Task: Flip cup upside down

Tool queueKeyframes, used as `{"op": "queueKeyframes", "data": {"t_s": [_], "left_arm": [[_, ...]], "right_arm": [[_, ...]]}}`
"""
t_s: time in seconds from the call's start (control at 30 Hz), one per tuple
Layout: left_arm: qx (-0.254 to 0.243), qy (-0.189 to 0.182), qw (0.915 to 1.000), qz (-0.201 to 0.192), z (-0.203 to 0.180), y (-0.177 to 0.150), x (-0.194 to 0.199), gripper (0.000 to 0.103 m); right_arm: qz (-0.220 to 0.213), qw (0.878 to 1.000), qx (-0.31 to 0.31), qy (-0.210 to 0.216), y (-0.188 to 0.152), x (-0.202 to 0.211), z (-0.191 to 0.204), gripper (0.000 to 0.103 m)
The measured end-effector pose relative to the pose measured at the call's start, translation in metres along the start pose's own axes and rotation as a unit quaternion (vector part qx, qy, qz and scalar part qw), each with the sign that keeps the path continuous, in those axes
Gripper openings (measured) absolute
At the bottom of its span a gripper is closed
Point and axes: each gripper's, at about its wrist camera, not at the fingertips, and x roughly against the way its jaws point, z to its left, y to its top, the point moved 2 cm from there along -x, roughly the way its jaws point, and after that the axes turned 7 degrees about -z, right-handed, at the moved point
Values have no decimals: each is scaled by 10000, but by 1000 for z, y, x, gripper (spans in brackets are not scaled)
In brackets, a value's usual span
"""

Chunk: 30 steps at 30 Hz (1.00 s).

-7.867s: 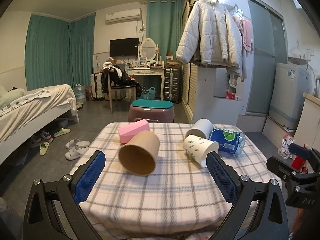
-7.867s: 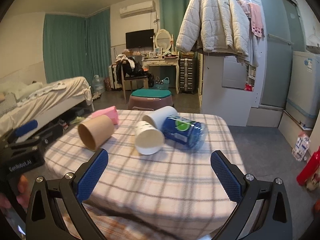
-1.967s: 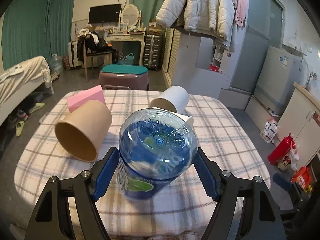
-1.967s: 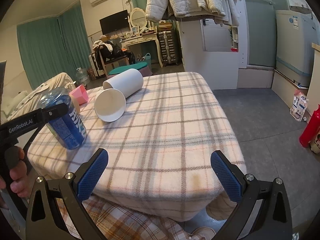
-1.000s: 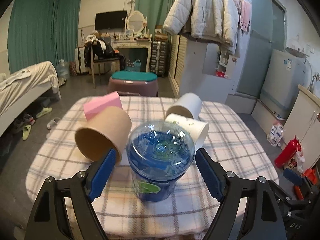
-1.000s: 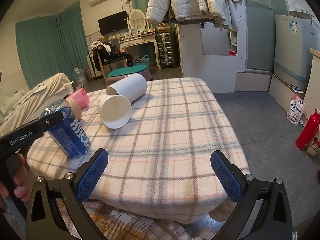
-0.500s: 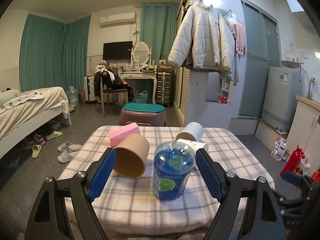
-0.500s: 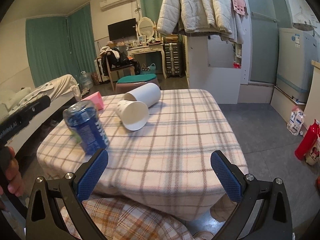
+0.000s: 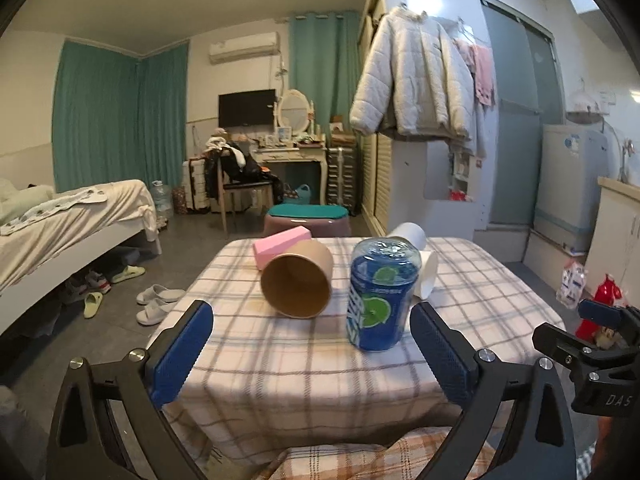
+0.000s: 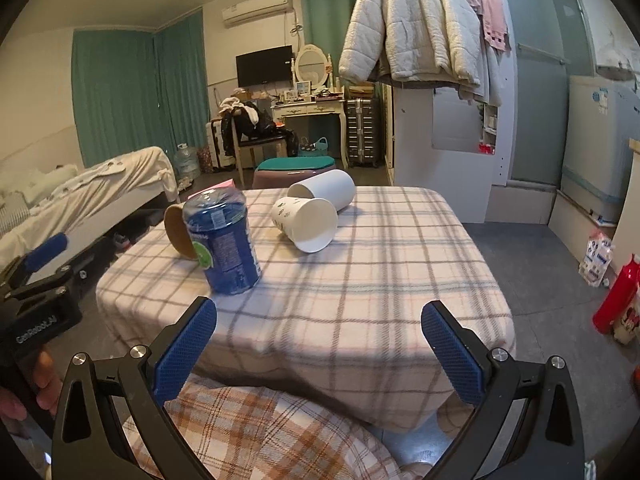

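both grippers (image 9: 310,350) (image 10: 318,340) hover open, empty.

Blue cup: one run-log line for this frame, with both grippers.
blue cup: standing upside down on table, free | left gripper: open, short of cup | right gripper: open, empty | brown cup: on side

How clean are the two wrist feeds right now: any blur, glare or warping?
Left wrist: sharp, ceiling light glaring above the white jacket, fisheye bending the room edges. Right wrist: equally warped, blue cup crisp, left hand-held gripper slightly soft at the frame edge.
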Motion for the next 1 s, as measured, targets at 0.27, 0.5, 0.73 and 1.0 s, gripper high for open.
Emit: {"op": "queueKeyframes", "data": {"t_s": [0.27, 0.5, 0.73, 1.0], "left_arm": [[-81, 94, 9998, 138, 6, -9, 3, 102], [-19, 198, 9997, 129, 8, -12, 10, 103], [4, 258, 9995, 191, 10, -12, 13, 103], [109, 244, 9995, 182, 12, -11, 13, 103]], "right_arm": [[-88, 9999, 87, 87, 1, 4, 11, 103], [-86, 9997, 187, 103, 2, 6, 14, 103], [-142, 9994, 266, 173, 4, 9, 21, 103], [-206, 9992, 325, 89, 5, 11, 22, 103]]}}
